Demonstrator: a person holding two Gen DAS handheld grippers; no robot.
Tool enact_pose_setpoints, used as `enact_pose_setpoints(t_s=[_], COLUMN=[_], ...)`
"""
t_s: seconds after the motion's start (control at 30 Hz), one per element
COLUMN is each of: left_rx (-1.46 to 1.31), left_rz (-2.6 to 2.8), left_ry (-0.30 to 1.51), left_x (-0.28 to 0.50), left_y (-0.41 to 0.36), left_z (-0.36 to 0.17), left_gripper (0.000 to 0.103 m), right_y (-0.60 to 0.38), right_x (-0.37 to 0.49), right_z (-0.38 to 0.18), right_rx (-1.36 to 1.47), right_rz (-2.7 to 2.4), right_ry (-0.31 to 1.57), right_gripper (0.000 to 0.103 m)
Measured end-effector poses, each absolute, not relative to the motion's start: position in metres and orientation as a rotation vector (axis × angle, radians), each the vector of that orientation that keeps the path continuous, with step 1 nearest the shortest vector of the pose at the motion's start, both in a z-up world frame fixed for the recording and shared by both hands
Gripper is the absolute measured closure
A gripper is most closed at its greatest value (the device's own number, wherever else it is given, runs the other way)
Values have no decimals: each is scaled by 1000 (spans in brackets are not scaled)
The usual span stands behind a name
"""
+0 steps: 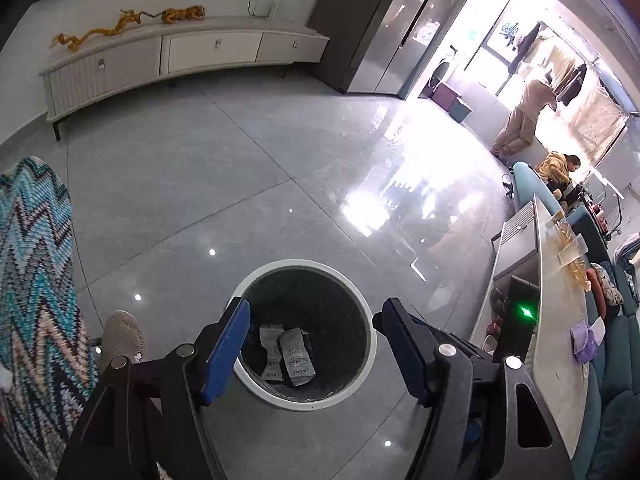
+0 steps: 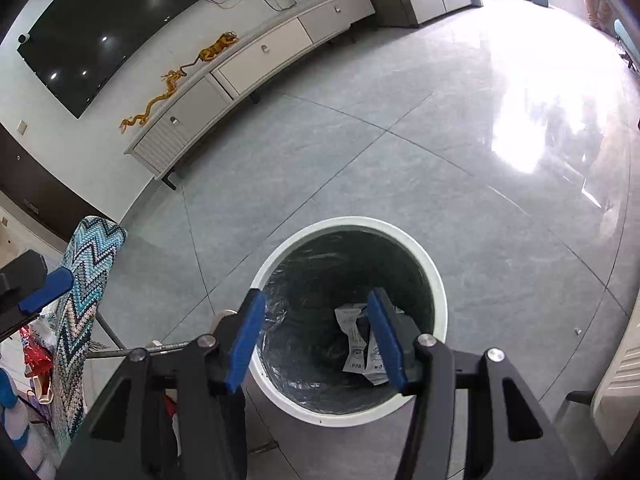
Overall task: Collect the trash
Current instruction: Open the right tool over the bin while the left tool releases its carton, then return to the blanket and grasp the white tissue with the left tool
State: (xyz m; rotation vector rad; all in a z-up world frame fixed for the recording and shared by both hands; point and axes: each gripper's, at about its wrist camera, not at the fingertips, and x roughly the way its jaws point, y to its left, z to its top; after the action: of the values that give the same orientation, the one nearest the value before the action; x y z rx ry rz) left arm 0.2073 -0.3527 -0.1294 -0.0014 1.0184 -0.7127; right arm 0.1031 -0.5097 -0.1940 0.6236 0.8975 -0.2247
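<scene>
Both tongs hang over the mouth of the white-rimmed trash bin [image 1: 370,344], tilted steeply down into it. The left tongs [image 1: 316,344] stand released, blue pads wide apart with nothing between them. The right tongs [image 2: 320,338] are also released and empty, at a narrower gap. That pose over the opening suits dropping litter straight in, so I judge this a deposit step just finished or finishing.

The task's things lie at the bottom of the bin: two crumpled white wrappers [image 1: 286,354] side by side, touching, resting on the dark plastic liner [image 2: 304,280] that is fitted inside so the contents can be lifted out together. Dark print runs across the wrappers, but it is too small and creased to read; no brand can be made out.

Just left of the bin, a shoe [image 1: 122,336] of the person rests on the tiled floor [image 2: 400,160], beside a zigzag-patterned cloth [image 1: 36,280]. To the right runs a long pale counter [image 1: 560,360] carrying small items. Far off, a low white cabinet [image 2: 240,76] bears a golden dragon ornament [image 2: 176,80], under a dark wall screen [image 2: 120,24].
</scene>
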Motion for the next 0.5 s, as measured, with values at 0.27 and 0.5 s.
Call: enact_pose_setpoints(t_s=[0.27,0.5], left_rx=[24,31], left_rz=[-690,-612], left_ry=[835,707], left_x=[140,82], left_y=[-299,-193], left_z=[-49,-1], left_gripper=[36,34], right_y=[-483,-416], right_x=[61,16], right_z=[-86,5], right_rx=[483,409], right_rz=[-226,-117], right_ry=[698,532], right_gripper=[51,51])
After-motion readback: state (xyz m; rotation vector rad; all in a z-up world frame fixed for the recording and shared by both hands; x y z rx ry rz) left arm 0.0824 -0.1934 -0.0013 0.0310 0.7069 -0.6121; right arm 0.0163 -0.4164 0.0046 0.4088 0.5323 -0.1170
